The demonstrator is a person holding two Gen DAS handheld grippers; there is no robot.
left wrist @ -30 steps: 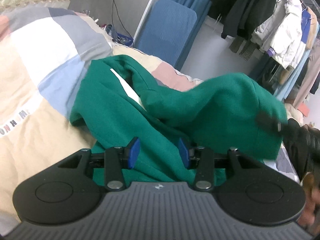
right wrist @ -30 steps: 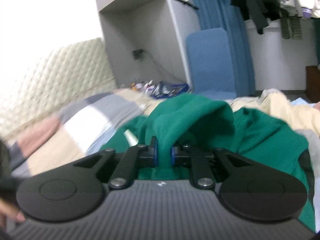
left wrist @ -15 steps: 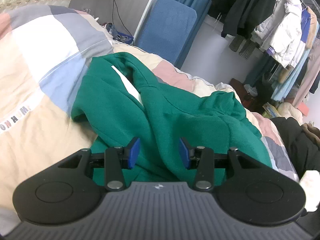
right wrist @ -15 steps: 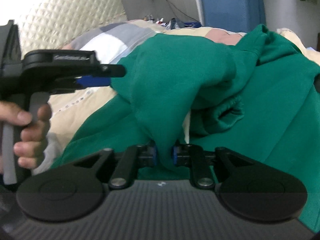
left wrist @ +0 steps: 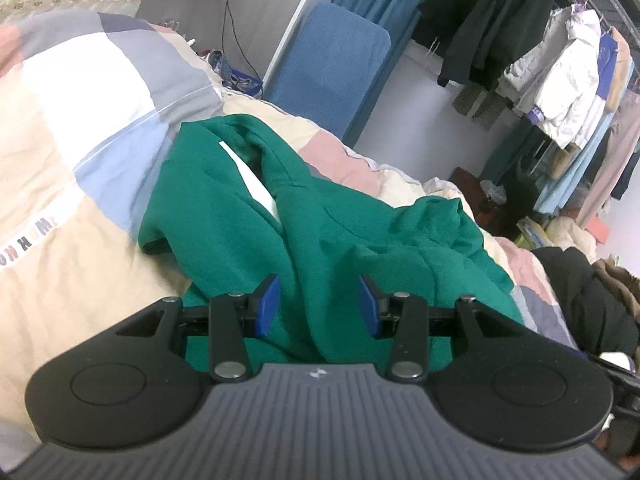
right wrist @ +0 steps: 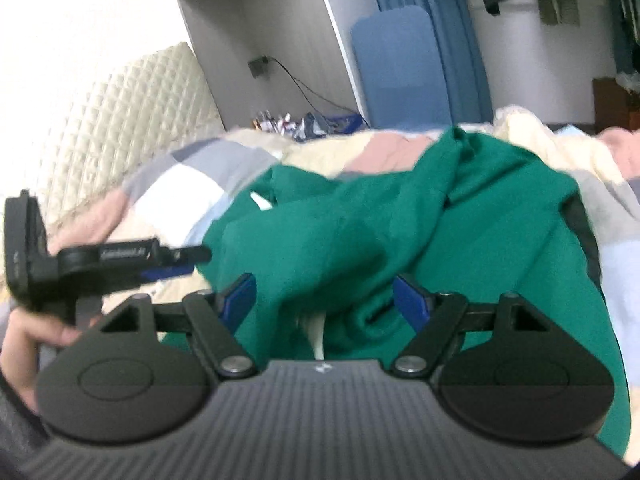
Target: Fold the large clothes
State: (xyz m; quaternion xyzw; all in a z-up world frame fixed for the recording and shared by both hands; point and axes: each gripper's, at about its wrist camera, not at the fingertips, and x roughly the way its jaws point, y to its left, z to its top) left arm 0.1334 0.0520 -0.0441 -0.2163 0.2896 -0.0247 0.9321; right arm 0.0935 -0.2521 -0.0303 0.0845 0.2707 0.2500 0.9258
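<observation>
While bunched lengthwise ahead: green hoodie (left wrist: 304, 240) under spread, empty left gripper (left wrist: 318, 306); right gripper (right wrist: 324, 300) likewise released, equally near.

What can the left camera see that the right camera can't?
Only the left wrist view shows the rack of hanging coats and a dark garment at the bed's right edge. Only the right wrist view shows the quilted headboard, the left gripper from the side, and the hand holding it. Both show the green hoodie crumpled on the patchwork duvet, the blue chair back, and the wall plug with its cable. The right gripper has its jaws spread wide over the hoodie.
</observation>
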